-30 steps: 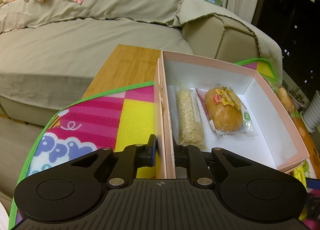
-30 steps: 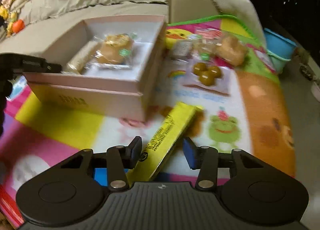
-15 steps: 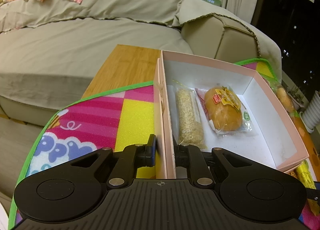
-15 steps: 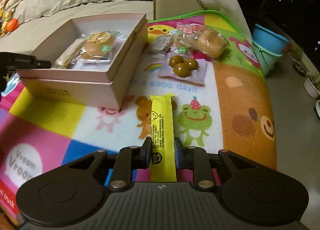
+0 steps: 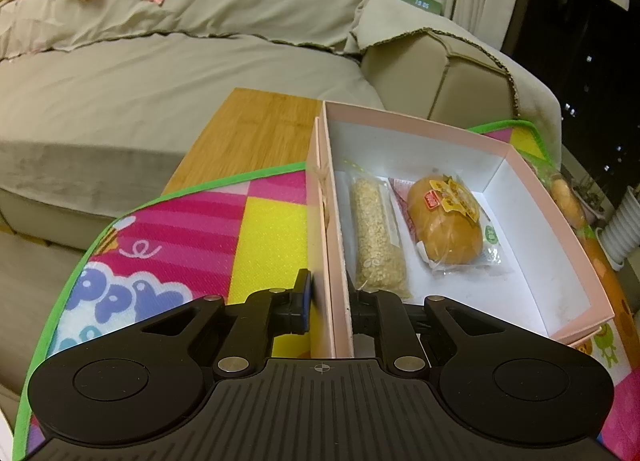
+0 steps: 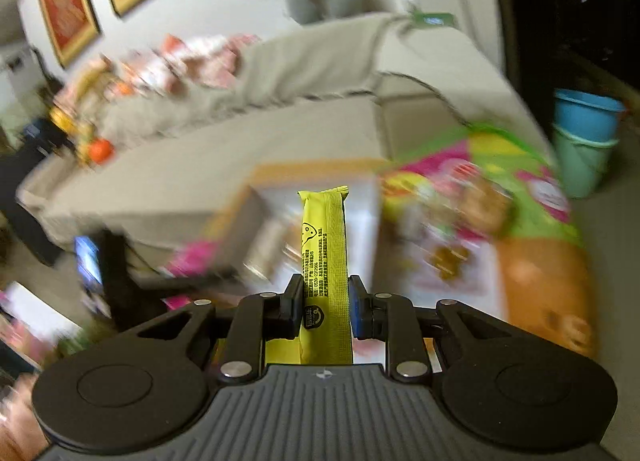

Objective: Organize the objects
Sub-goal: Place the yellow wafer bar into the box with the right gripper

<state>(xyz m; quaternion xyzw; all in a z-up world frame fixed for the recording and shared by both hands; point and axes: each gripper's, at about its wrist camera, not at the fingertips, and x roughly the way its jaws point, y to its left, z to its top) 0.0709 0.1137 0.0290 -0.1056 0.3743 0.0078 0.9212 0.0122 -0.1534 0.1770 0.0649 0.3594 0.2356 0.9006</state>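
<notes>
Right gripper [image 6: 323, 307] pinches my yellow snack bar [image 6: 325, 261] mid-carry — next, lower it ahead into the pink box [image 5: 532, 185] (left gripper [image 5: 328, 299] clamps its near wall).

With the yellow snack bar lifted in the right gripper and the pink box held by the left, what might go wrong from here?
1. The right gripper pinches the yellow snack bar near one end, so the long free end could swing or slip.
2. The oat bar and wrapped bun already fill the box's left half; a careless drop could land on them.
3. The left gripper clamps only the thin wall of the pink box; a bump could tilt it.
</notes>
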